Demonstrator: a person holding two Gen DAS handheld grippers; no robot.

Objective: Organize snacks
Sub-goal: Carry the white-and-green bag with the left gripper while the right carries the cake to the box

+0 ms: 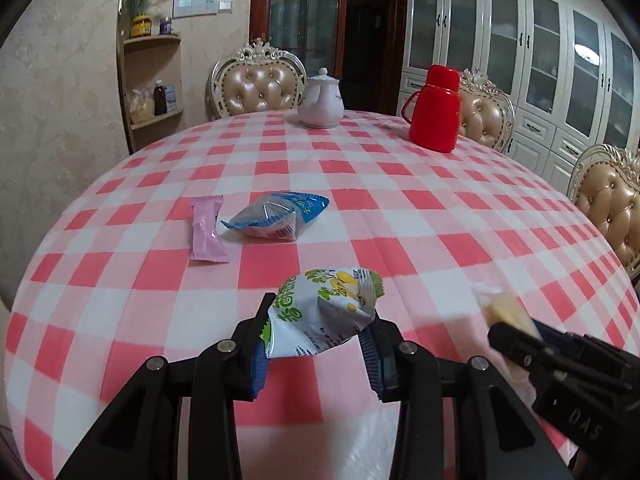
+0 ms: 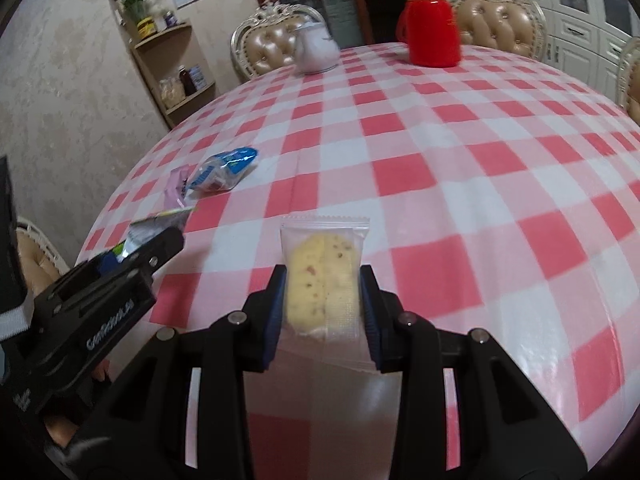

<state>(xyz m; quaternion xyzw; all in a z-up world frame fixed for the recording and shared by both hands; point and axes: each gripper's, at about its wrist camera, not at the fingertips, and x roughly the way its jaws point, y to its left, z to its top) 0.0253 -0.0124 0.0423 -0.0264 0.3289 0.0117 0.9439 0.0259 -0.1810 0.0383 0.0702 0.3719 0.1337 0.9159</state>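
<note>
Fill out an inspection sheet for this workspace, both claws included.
Surface: round table under a red-and-white checked cloth.
Job's things: pink packet and blue packet lie side by side on the cloth.
Clutter: white teapot and red flask at the far edge.
Claws: left claw shut on the green-and-white packet; right claw shut on the clear-wrapped cake.
Cables: nothing seen.
Surroundings: padded chairs, white cabinets, corner shelf with flowers.
</note>
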